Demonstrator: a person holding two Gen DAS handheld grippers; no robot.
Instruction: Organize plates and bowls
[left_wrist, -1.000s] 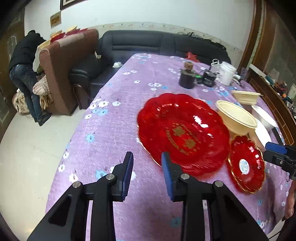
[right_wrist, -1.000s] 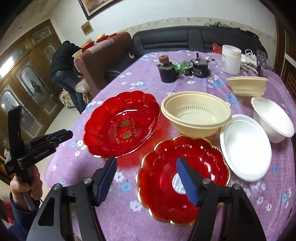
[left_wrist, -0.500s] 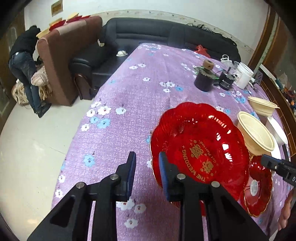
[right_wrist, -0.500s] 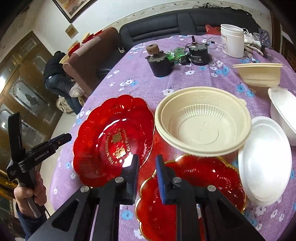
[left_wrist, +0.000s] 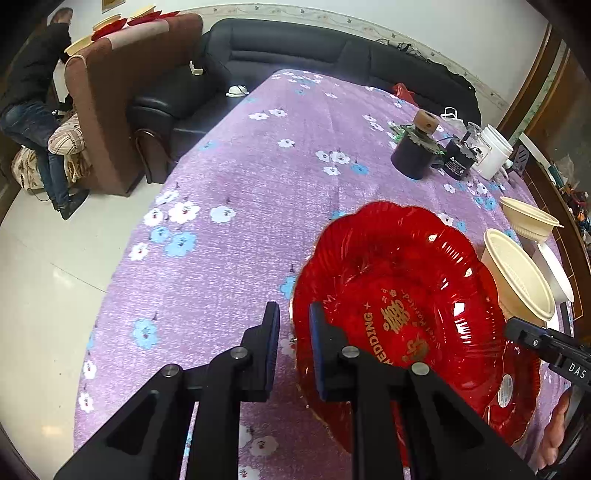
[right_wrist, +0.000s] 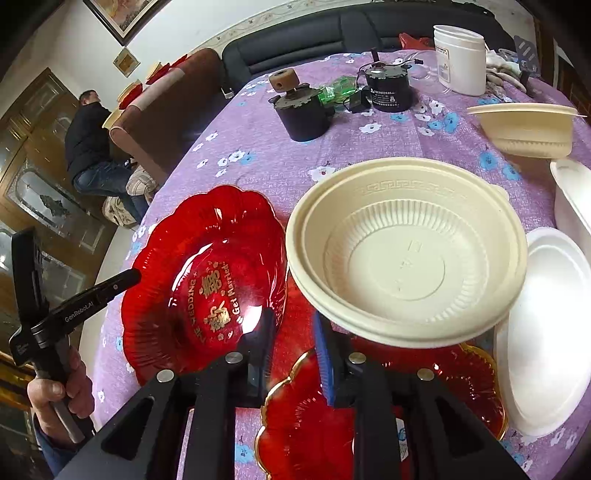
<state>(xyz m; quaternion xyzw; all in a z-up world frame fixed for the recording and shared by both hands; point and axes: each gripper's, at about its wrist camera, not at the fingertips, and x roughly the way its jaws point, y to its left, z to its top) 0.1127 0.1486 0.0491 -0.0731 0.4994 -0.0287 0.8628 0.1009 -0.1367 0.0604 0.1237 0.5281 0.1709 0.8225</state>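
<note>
Purple tablecloth (left_wrist: 258, 192) bare leftward; left claw (left_wrist: 293, 319) closing astride big red plate (left_wrist: 399, 295) rim; right claw (right_wrist: 293, 328) reopening.

Bright, even indoor light; glare on red plate (left_wrist: 399, 302); fisheye warp, dark corners.

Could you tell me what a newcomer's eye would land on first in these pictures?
Most likely the large red plate with gold lettering, glossy against the purple flowered tablecloth, near the table's front edge. Next, the big cream bowl right beside it, overhanging a smaller gold-rimmed red plate.
</note>
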